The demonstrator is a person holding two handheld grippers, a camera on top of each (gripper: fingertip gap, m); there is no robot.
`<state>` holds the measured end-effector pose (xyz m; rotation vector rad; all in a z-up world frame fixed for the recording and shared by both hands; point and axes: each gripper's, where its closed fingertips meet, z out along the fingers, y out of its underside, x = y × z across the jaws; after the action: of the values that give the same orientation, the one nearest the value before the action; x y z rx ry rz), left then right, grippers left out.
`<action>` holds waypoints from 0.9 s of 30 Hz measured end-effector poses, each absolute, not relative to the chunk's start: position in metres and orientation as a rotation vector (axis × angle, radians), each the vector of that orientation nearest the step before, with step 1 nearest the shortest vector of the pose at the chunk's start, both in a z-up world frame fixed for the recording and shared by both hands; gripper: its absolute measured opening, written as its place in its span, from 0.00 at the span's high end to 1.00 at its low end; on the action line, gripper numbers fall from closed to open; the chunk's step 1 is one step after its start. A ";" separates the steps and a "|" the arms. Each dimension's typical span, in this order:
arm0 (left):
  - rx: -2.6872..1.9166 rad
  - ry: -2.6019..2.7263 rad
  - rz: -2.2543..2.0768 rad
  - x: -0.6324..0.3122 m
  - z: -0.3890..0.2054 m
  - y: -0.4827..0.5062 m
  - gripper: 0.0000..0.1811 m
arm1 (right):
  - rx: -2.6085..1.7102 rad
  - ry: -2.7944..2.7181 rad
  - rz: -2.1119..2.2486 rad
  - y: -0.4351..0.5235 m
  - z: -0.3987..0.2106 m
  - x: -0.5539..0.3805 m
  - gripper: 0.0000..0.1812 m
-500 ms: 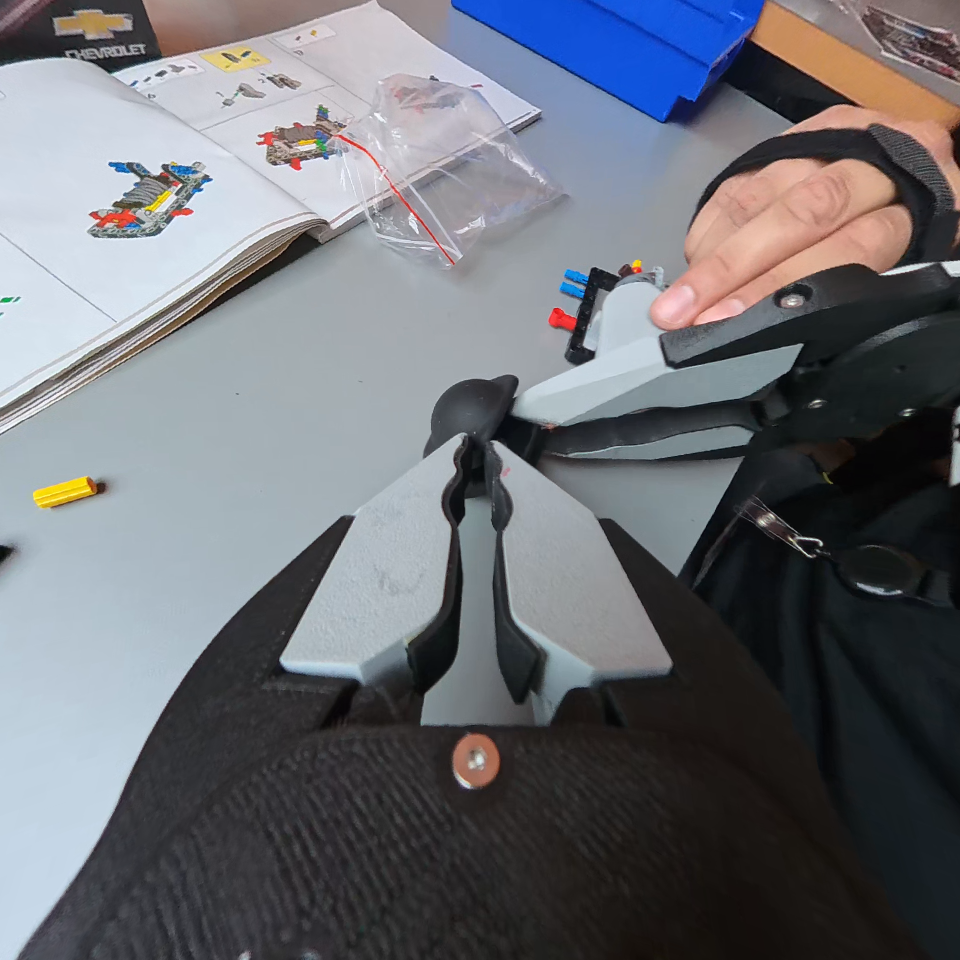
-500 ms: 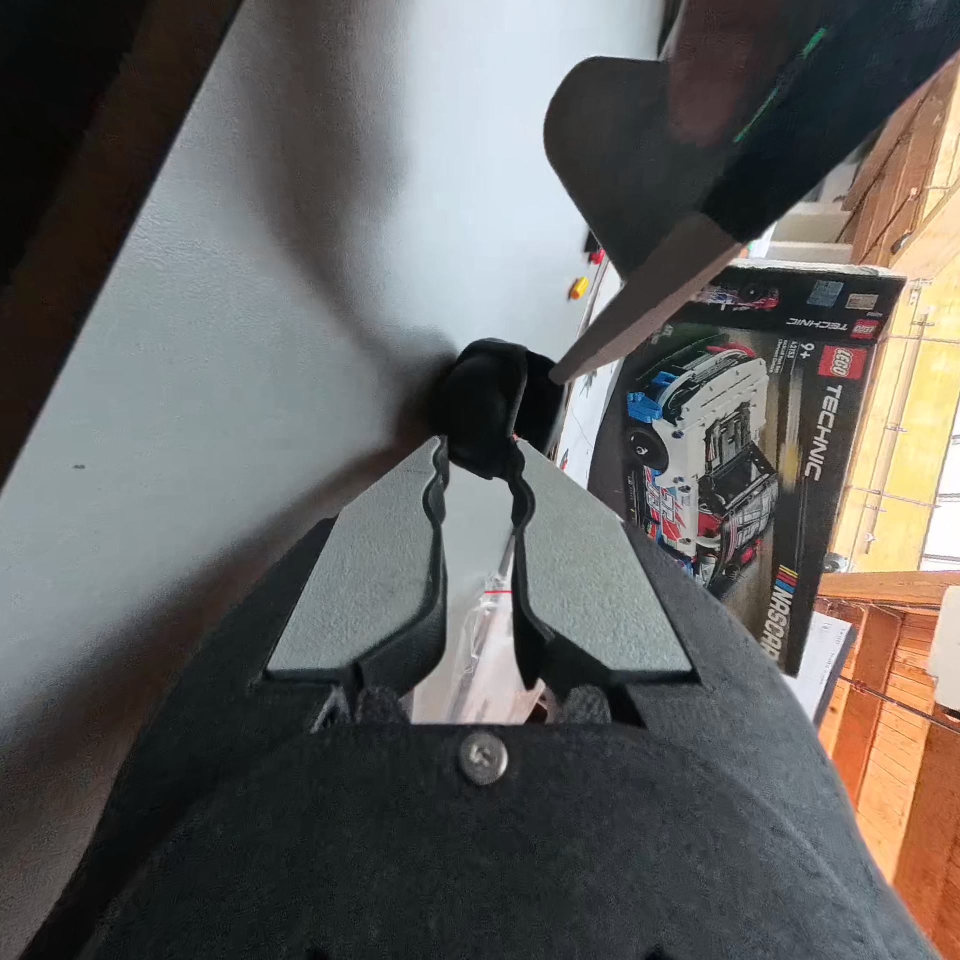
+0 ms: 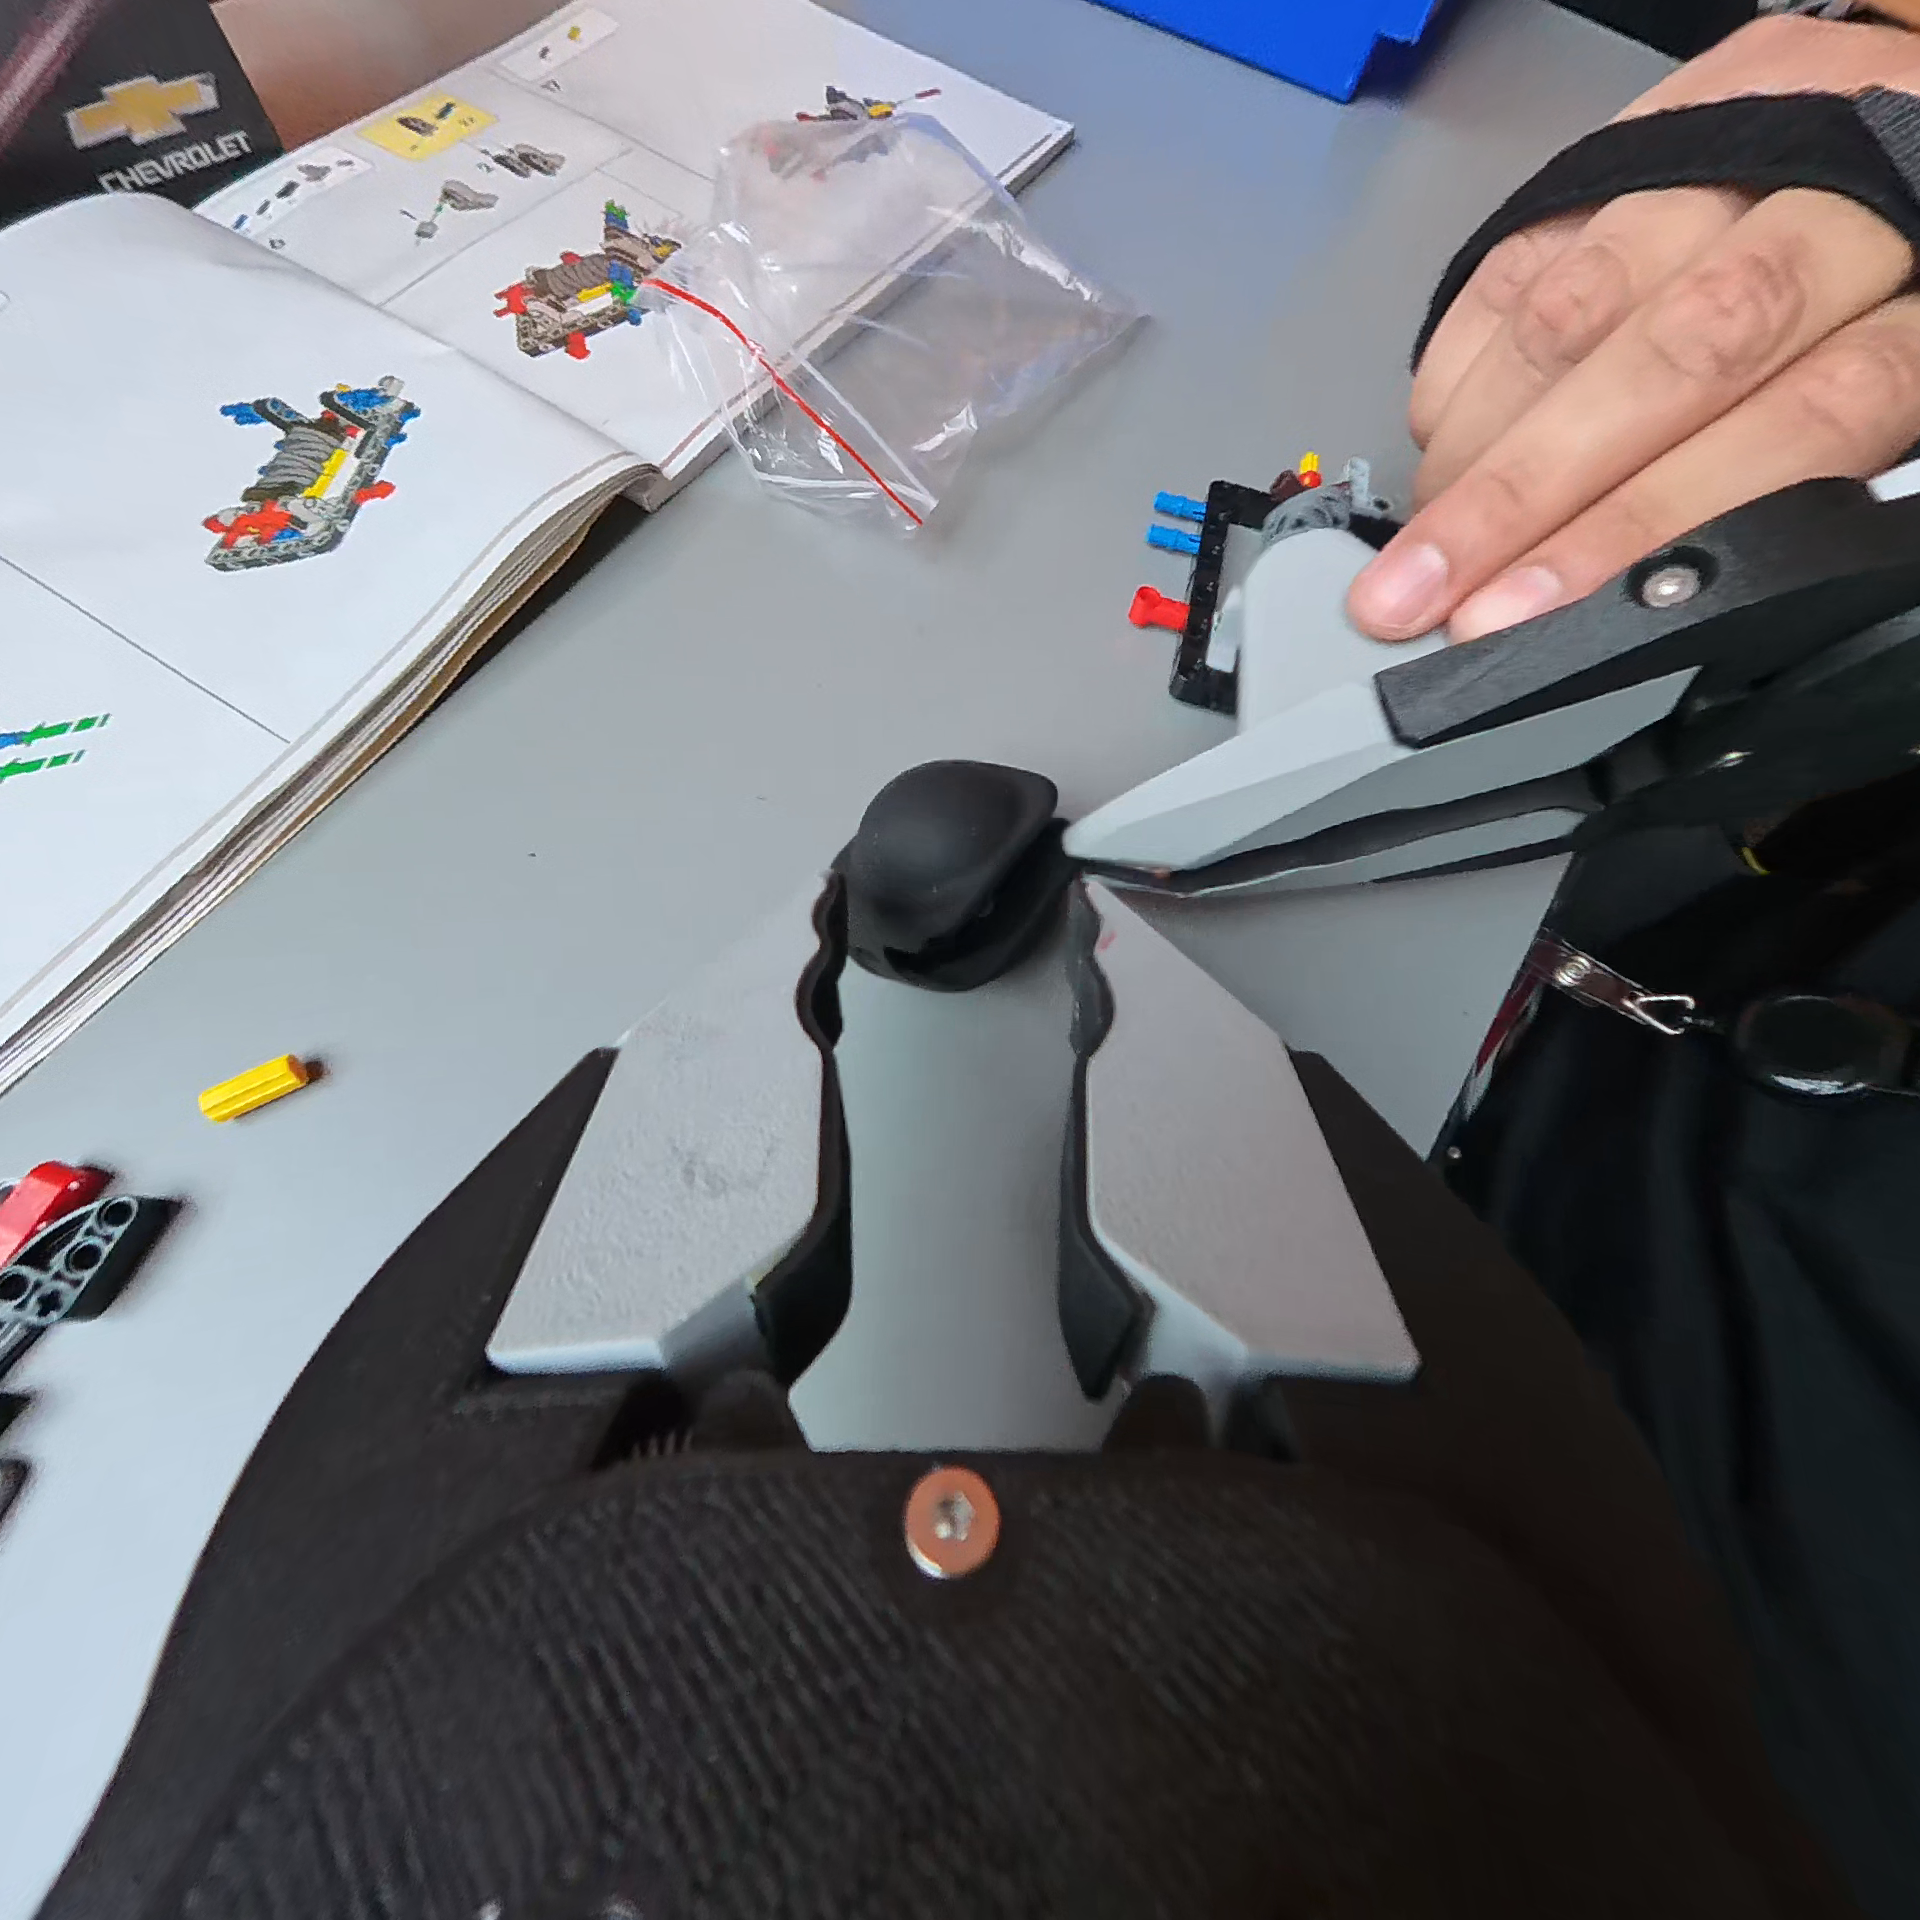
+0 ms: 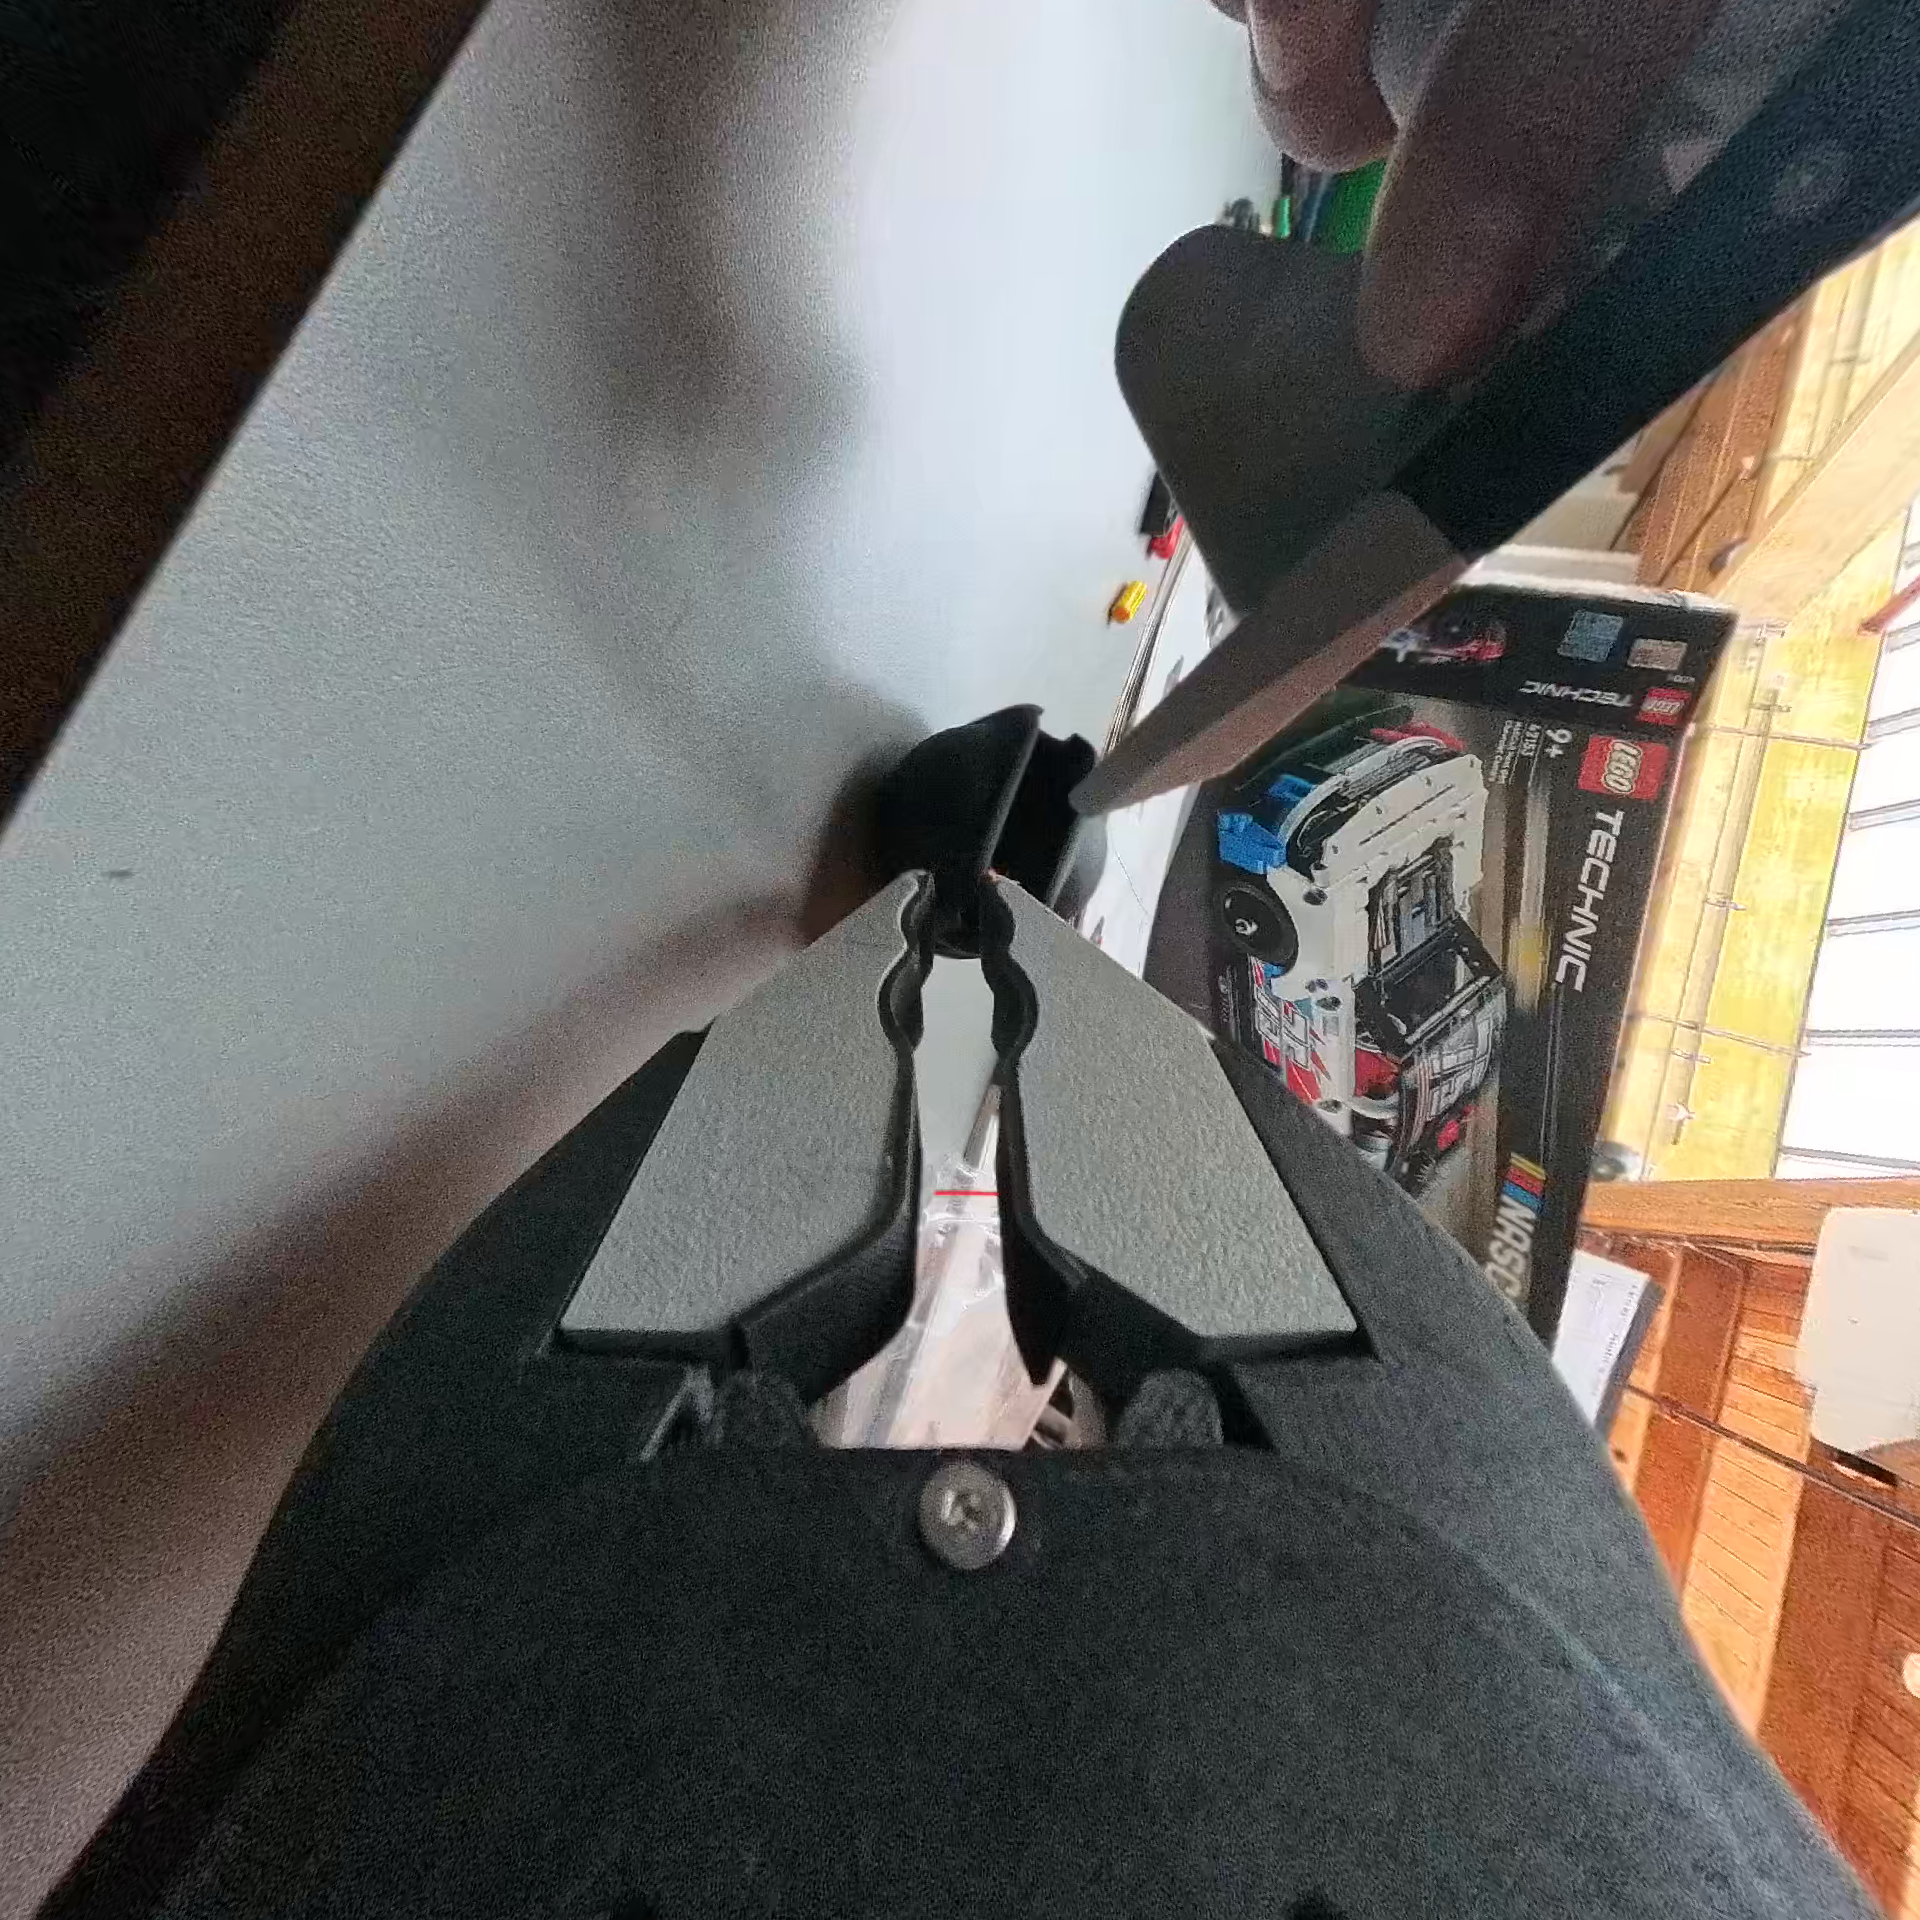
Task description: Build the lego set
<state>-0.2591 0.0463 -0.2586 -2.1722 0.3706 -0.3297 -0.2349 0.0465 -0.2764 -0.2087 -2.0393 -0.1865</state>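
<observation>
Pinching a rounded black piece point(image 3: 951, 868) at its tip, the right hand-held gripper point(image 4: 961, 914) has its jaws drawn narrow around the part's lower edge, just above the grey tabletop point(image 3: 644, 790). The left hand-held gripper point(image 3: 951, 966) sits right beneath the same piece with its jaws spread wide; the black piece lies between its fingertips, but whether they actually touch it cannot be told. In the left wrist view the right tool reaches in from the right side, a person's hand point(image 3: 1621, 416) in a black strap resting on top of it. Behind that tool, a partly built black frame point(image 3: 1210, 592) with blue and red pins stands on the tabletop. An open instruction booklet point(image 3: 312, 416) lies at the far left, a clear plastic bag point(image 3: 883, 312) resting on its edge. A yellow pin point(image 3: 255, 1086) lies apart, nearer the left, with a red and a black part point(image 3: 62, 1236) at the frame's edge. The set's box point(image 4: 1455, 935) stands beyond.
</observation>
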 end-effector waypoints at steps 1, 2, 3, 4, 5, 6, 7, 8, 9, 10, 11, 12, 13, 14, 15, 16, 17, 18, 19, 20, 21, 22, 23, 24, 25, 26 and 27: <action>-2.169 0.358 -0.337 -0.260 -0.256 0.046 0.77 | -0.215 -2.042 -0.150 0.045 -0.274 -0.231 0.97; -2.169 0.349 -0.356 -0.260 -0.255 0.045 0.74 | -0.234 -2.047 -0.108 0.044 -0.270 -0.227 0.96; -2.176 0.347 -0.381 -0.259 -0.255 0.044 0.71 | -0.270 -2.052 -0.061 0.045 -0.267 -0.223 0.96; -2.186 0.351 -0.390 -0.258 -0.255 0.044 0.71 | -0.322 -2.061 -0.005 0.048 -0.263 -0.218 0.95; -2.190 0.356 -0.375 -0.260 -0.256 0.045 0.72 | -0.391 -2.068 0.060 0.053 -0.259 -0.214 0.93; -2.199 0.364 -0.363 -0.263 -0.258 0.046 0.72 | -0.481 -2.069 0.131 0.060 -0.254 -0.211 0.90; -2.213 0.367 -0.366 -0.263 -0.260 0.046 0.72 | -0.595 -2.066 0.202 0.070 -0.250 -0.208 0.88; -2.214 0.376 -0.376 -0.262 -0.260 0.047 0.72 | -0.730 -2.065 0.274 0.081 -0.248 -0.206 0.87; -2.215 0.389 -0.382 -0.260 -0.261 0.047 0.72 | -0.862 -2.080 0.357 0.089 -0.248 -0.203 0.83; -2.225 0.396 -0.381 -0.261 -0.264 0.048 0.72 | -0.983 -2.105 0.452 0.094 -0.250 -0.199 0.81; -2.242 0.393 -0.383 -0.263 -0.268 0.049 0.71 | -1.092 -2.124 0.544 0.097 -0.251 -0.196 0.81; -2.262 0.382 -0.398 -0.265 -0.273 0.050 0.71 | -1.188 -2.135 0.635 0.099 -0.252 -0.194 0.79; -2.275 0.381 -0.420 -0.264 -0.276 0.051 0.70 | -1.269 -2.139 0.725 0.099 -0.252 -0.193 0.76; -2.280 0.382 -0.432 -0.264 -0.279 0.052 0.71 | -1.338 -2.136 0.808 0.098 -0.251 -0.194 0.76; -2.286 0.384 -0.445 -0.264 -0.282 0.052 0.70 | -1.389 -2.137 0.881 0.096 -0.251 -0.194 0.75; -2.293 0.384 -0.468 -0.263 -0.284 0.052 0.70 | -1.420 -2.146 0.939 0.092 -0.252 -0.195 0.72; -2.295 0.381 -0.488 -0.262 -0.285 0.053 0.70 | -1.438 -2.151 0.977 0.089 -0.252 -0.196 0.70; -2.292 0.376 -0.506 -0.262 -0.284 0.054 0.70 | -1.455 -2.154 0.994 0.088 -0.254 -0.199 0.70; -2.288 0.366 -0.529 -0.262 -0.283 0.054 0.71 | -1.485 -2.158 0.991 0.087 -0.258 -0.201 0.71; -2.280 0.355 -0.552 -0.261 -0.280 0.055 0.71 | -1.523 -2.164 0.976 0.087 -0.262 -0.204 0.70; -2.270 0.349 -0.565 -0.261 -0.278 0.055 0.72 | -1.552 -2.177 0.965 0.087 -0.267 -0.207 0.70; -2.264 0.350 -0.562 -0.262 -0.276 0.056 0.72 | -1.568 -2.191 0.963 0.086 -0.270 -0.210 0.70; -2.265 0.353 -0.551 -0.264 -0.275 0.056 0.72 | -1.575 -2.197 0.963 0.086 -0.272 -0.213 0.71; -2.268 0.351 -0.545 -0.265 -0.276 0.057 0.72 | -1.582 -2.204 0.965 0.086 -0.274 -0.217 0.71; -2.272 0.350 -0.554 -0.266 -0.276 0.057 0.73 | -1.592 -2.214 0.981 0.085 -0.275 -0.219 0.71; -2.274 0.350 -0.575 -0.265 -0.277 0.057 0.74 | -1.601 -2.228 1.013 0.082 -0.275 -0.221 0.71; -2.273 0.353 -0.595 -0.263 -0.278 0.057 0.75 | -1.606 -2.242 1.054 0.078 -0.275 -0.223 0.71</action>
<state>-0.2630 0.0568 -0.2784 -2.2730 0.3528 -0.5946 -0.2235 0.0775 -0.2746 -1.6057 -2.2420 1.0542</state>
